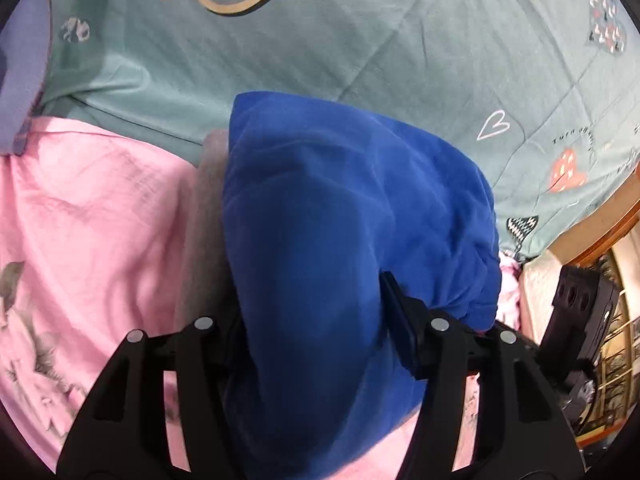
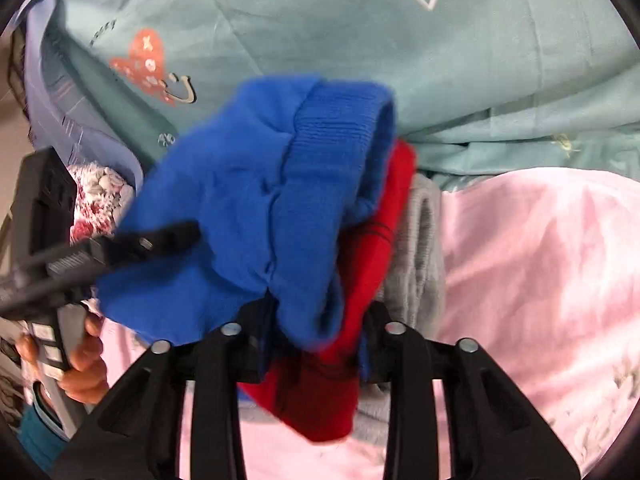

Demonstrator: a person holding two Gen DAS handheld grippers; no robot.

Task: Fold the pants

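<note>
Blue pants hang bunched between the fingers of my left gripper, which is shut on them above the bed. In the right wrist view the same blue pants show a ribbed cuff at the top. My right gripper is shut on their lower edge. A red garment and a grey one lie right behind the blue cloth. The left gripper also shows in the right wrist view, at the left, holding the pants' side.
A pink sheet covers the near bed and a teal quilt with hearts lies beyond. A wooden bed edge is at the right. A flowered cloth lies at the left.
</note>
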